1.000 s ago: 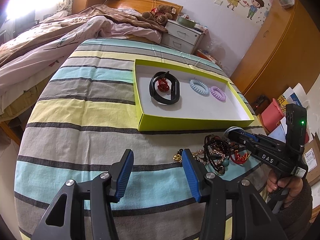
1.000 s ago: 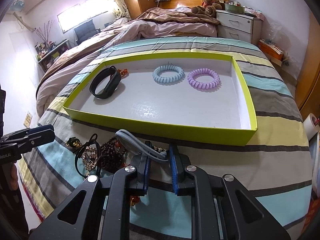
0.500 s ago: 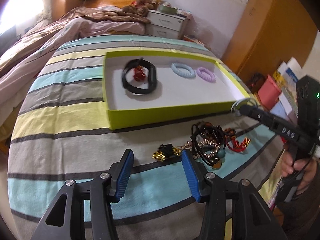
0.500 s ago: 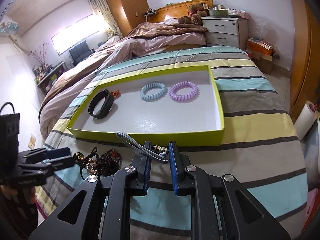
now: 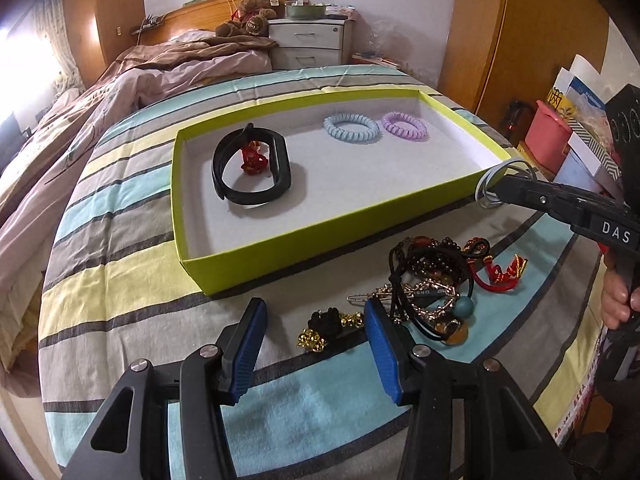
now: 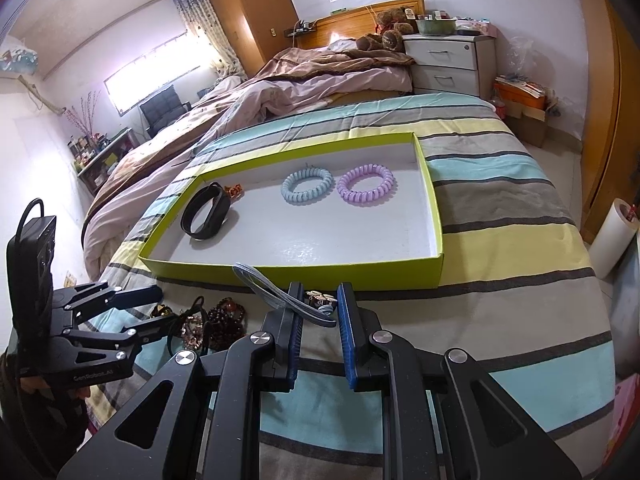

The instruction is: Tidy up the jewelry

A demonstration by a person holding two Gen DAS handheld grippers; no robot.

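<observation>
A lime-green tray point(image 5: 320, 236) lies on the striped bed cover. In it are a black wristband point(image 5: 252, 168) around a red ornament point(image 5: 252, 160), a blue coil tie point(image 5: 350, 128) and a purple coil tie point(image 5: 404, 125). My right gripper point(image 6: 320, 292) is shut on a grey-blue elastic loop point(image 6: 280, 296), held in the air near the tray's front wall point(image 6: 304, 272). In the left wrist view this loop point(image 5: 504, 176) hangs over the tray's right corner. My left gripper point(image 5: 314, 312) is open just above a gold-and-black trinket point(image 5: 324, 326), beside the tangled jewelry pile point(image 5: 436, 280).
A rumpled quilt point(image 6: 304, 80) and a white nightstand point(image 6: 448, 64) lie beyond the tray. A wooden wardrobe point(image 5: 532, 40) and a pink bin point(image 5: 548, 136) stand to the right. A white paper roll point(image 6: 612, 236) stands on the floor by the bed's edge.
The right gripper has lifted the loop off the pile up to the tray's corner. The left gripper has rolled and shifted right and closer to the pile, still open.
</observation>
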